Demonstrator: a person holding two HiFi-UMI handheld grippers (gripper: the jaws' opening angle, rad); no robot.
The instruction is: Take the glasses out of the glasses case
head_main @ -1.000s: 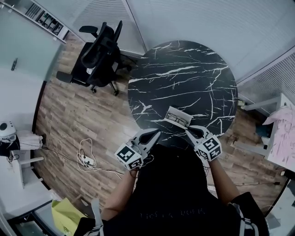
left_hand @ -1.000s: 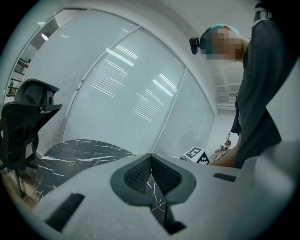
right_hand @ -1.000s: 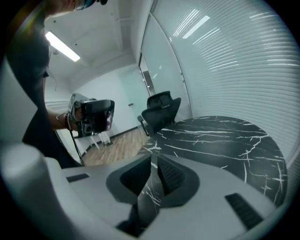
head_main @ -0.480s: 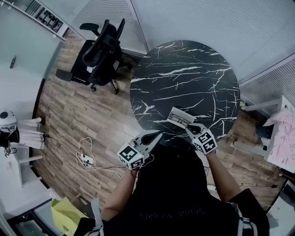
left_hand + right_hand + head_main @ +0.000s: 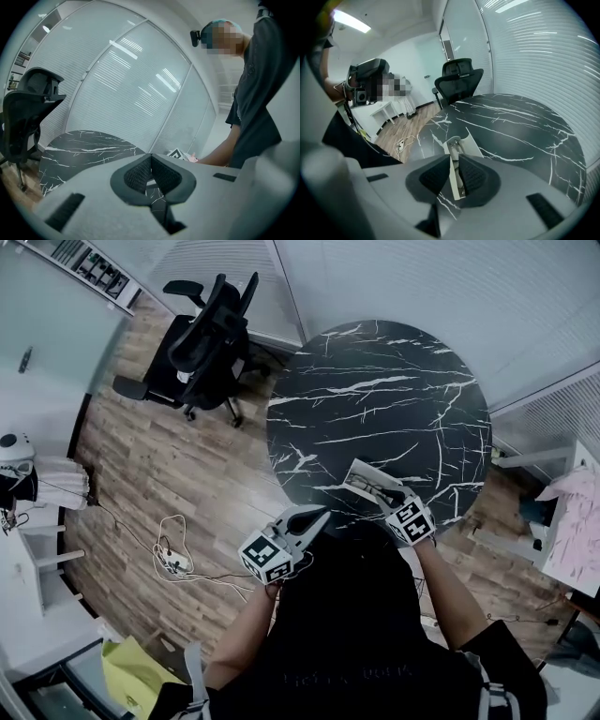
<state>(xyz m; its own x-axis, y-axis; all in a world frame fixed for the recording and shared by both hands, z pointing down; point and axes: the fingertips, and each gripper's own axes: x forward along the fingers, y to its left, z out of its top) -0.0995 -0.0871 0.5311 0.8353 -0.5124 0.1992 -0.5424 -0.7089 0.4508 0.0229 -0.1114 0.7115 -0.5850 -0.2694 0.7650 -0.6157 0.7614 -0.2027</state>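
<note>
A white glasses case (image 5: pixel 367 480) lies open near the front edge of the round black marble table (image 5: pixel 375 381). Dark glasses (image 5: pixel 373 487) rest inside it. My right gripper (image 5: pixel 387 495) is at the case's near end. In the right gripper view the case's white side wall (image 5: pixel 452 180) stands between the two pads of the right gripper (image 5: pixel 454 164), which are closed in on it. The glasses' frame shows only partly, just past the jaws. My left gripper (image 5: pixel 312 516) hangs off the table's front left edge; its pads (image 5: pixel 140 171) meet at the tips with nothing between them.
A black office chair (image 5: pixel 202 338) stands on the wooden floor to the left of the table. A power strip with cables (image 5: pixel 173 561) lies on the floor. A white side table (image 5: pixel 574 521) is at the right. Glass walls with blinds close off the far side.
My right gripper has moved forward to the case's near end and its jaws have narrowed onto the case wall. The left gripper has hardly moved.
</note>
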